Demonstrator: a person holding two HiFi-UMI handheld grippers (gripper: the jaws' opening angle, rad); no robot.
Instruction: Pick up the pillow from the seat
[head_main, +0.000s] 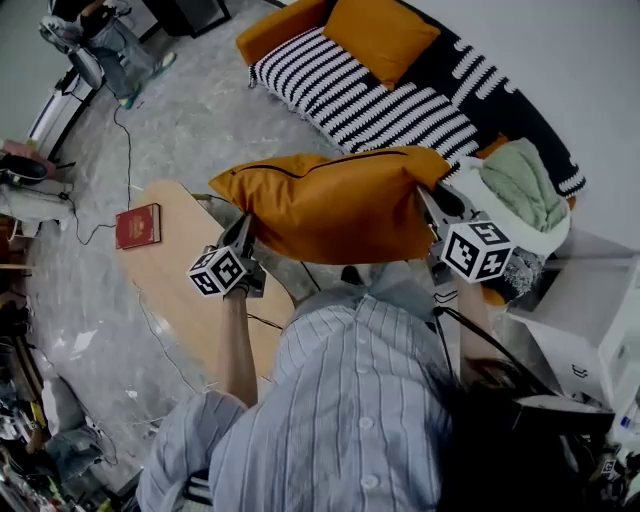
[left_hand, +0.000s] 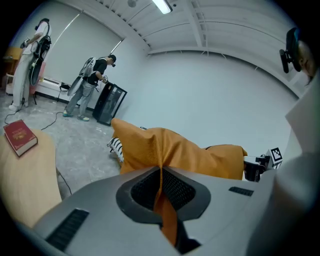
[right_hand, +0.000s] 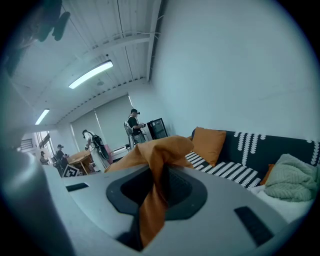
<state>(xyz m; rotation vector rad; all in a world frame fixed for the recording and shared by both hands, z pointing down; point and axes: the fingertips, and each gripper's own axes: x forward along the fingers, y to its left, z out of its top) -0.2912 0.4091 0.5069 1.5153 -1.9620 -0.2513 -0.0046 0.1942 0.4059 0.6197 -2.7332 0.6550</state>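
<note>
An orange pillow (head_main: 335, 203) hangs in the air between my two grippers, in front of the person's chest. My left gripper (head_main: 243, 232) is shut on the pillow's left edge, and the orange fabric (left_hand: 161, 170) is pinched between its jaws. My right gripper (head_main: 432, 205) is shut on the pillow's right edge, with a fold of the pillow's fabric (right_hand: 159, 172) caught between its jaws. A second orange pillow (head_main: 382, 36) leans on the sofa's back, on the black-and-white striped seat (head_main: 365, 100).
A wooden table (head_main: 180, 270) with a red book (head_main: 138, 226) lies at the left. A green and white blanket (head_main: 520, 190) is heaped at the sofa's right end, by a white cabinet (head_main: 590, 310). People stand far across the room (left_hand: 92, 87). Cables run over the floor (head_main: 120, 140).
</note>
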